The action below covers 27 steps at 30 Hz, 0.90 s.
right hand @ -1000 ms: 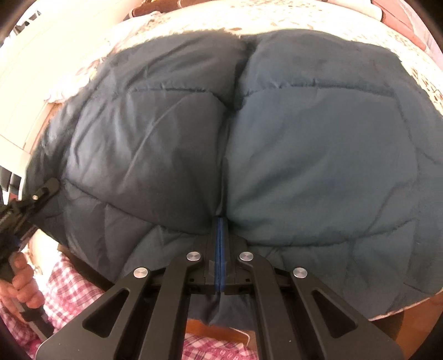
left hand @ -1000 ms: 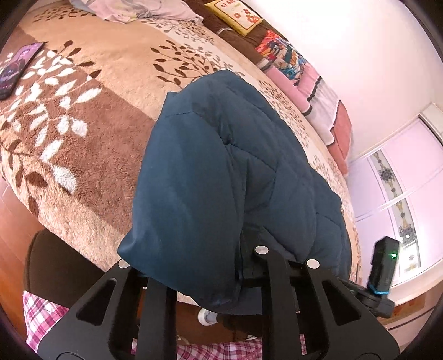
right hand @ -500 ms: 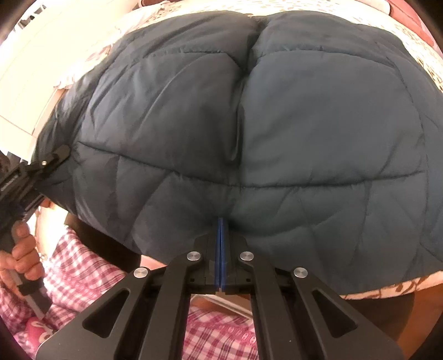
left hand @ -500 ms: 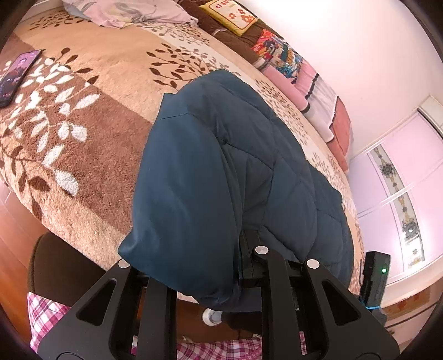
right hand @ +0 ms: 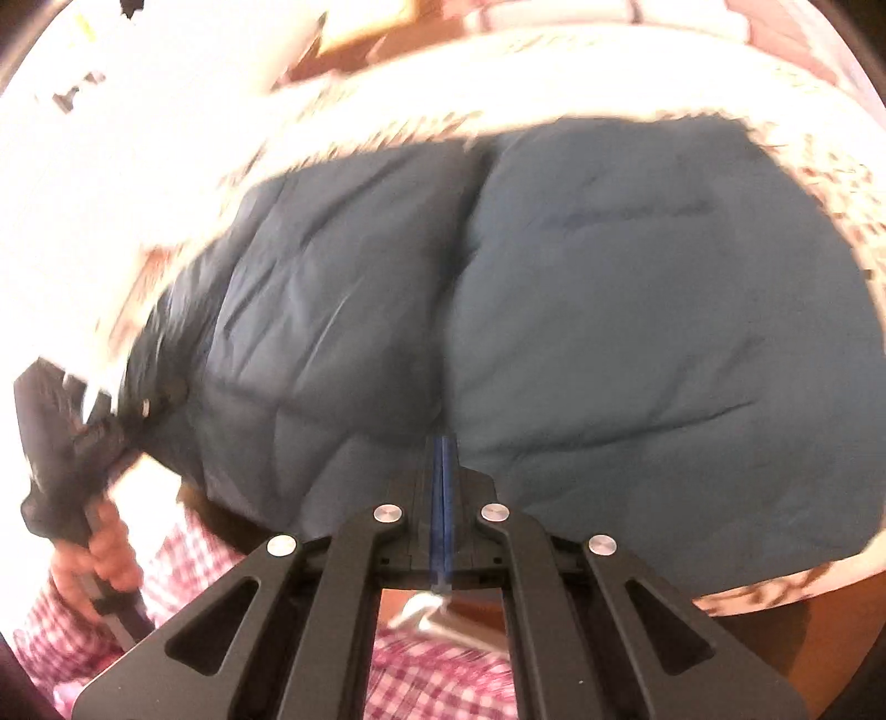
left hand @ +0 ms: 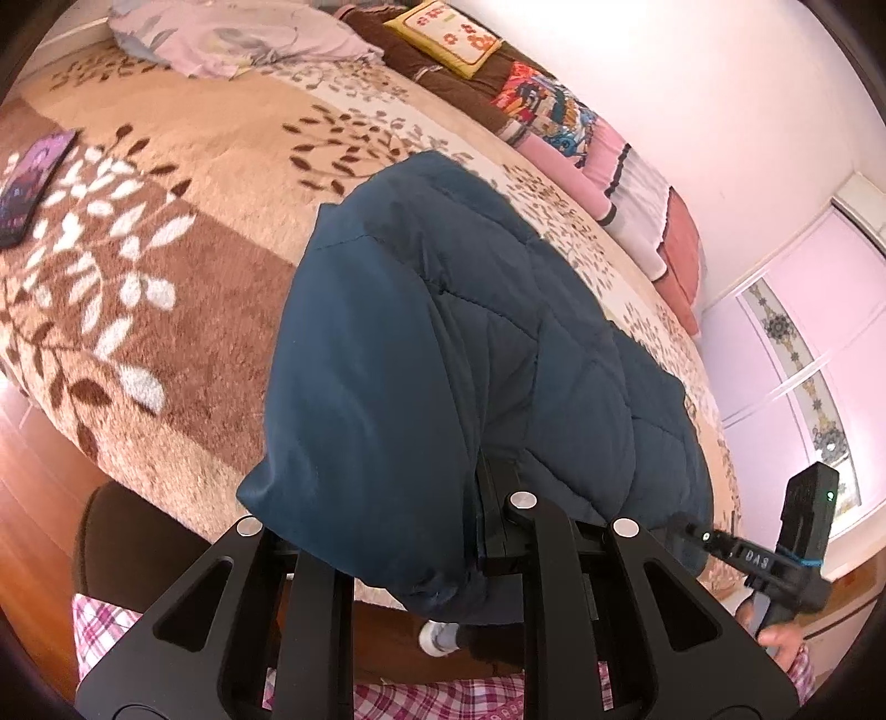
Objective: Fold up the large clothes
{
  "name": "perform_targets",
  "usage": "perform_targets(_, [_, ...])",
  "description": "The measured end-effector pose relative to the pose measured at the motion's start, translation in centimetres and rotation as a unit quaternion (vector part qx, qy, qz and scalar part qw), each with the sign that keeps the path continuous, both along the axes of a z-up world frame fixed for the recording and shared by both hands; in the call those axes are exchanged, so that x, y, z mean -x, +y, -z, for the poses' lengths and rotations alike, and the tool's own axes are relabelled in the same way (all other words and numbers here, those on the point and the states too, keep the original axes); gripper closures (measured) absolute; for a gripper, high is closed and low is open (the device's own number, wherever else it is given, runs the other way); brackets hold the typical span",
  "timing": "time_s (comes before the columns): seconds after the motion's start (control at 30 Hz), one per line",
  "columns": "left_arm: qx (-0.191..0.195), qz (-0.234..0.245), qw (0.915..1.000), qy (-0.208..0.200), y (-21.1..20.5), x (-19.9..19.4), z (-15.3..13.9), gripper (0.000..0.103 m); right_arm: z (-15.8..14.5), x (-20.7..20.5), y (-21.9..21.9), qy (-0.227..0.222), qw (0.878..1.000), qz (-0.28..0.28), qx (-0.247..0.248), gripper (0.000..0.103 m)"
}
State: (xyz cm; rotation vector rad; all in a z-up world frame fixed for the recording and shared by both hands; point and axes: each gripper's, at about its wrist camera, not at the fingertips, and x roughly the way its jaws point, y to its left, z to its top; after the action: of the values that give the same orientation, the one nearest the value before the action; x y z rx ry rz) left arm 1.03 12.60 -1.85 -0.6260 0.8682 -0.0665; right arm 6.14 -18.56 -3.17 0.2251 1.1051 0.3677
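Jacket: a large dark teal quilted jacket lies on the bed, bunched up near the bed's front edge, its near hem hanging over that edge toward the person. In the right wrist view the jacket fills most of the picture, with a deep crease running down its middle; that picture is blurred.
Left hand-held gripper: the left hand-held gripper is pinching a thick fold of the jacket's near hem; padded cloth spills over the left finger and hides most of it. In the right wrist view it shows at the far left, at the jacket's corner.
Right hand-held gripper: the right hand-held gripper has its blue pads pressed together on the jacket's near edge, right at the foot of the middle crease. In the left wrist view it meets the jacket's right corner, with a black box bearing a green light on its body.
Hands: a hand grips the left tool's handle; part of another hand shows at the right tool.
Bed: a plush bedspread in tan and brown with white and dark leaf prints.
Phone: a phone lies flat on the bedspread, well apart from the jacket.
Pillows: coloured pillows line the far side by the wall; a pale crumpled cloth lies at the far end.
Person: checked pink trousers below the grippers.
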Motion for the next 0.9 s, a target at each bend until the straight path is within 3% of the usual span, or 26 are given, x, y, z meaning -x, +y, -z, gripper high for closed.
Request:
perform_targets(0.17, [-0.050,0.019,0.9984,-0.021,-1.4,0.3,-2.3,0.086,1.8,0.1,-4.0,0.032,0.998,0.042,-0.044,0.099])
perform_targets(0.33, [-0.099,0.036,0.9934,-0.045,-3.1,0.6,-4.9,0.086,4.3,2.2,-4.2,0.048,0.990,0.005,-0.132,0.099])
perform_targets(0.47, [-0.120,0.057,0.9881,-0.076,-5.5,0.6,-8.0,0.086,7.6,2.5,-3.1,0.073,0.995,-0.003,-0.072,0.103])
perform_targets(0.63, [-0.177,0.132,0.9640,-0.147,-11.9,0.8,-12.5,0.086,9.5,2.4,-3.5,0.081,0.993,0.010,-0.083,0.103])
perform_targets(0.77, [-0.188,0.202,0.9432,-0.185,-17.4,0.3,-14.5,0.086,9.6,3.9,-3.3,0.058,0.996,0.013,-0.068,0.103])
perform_targets(0.9, [-0.187,0.275,0.9216,-0.199,-22.8,-0.3,-14.6,0.086,10.1,4.1,-3.0,0.057,0.996,0.014,-0.070,0.103])
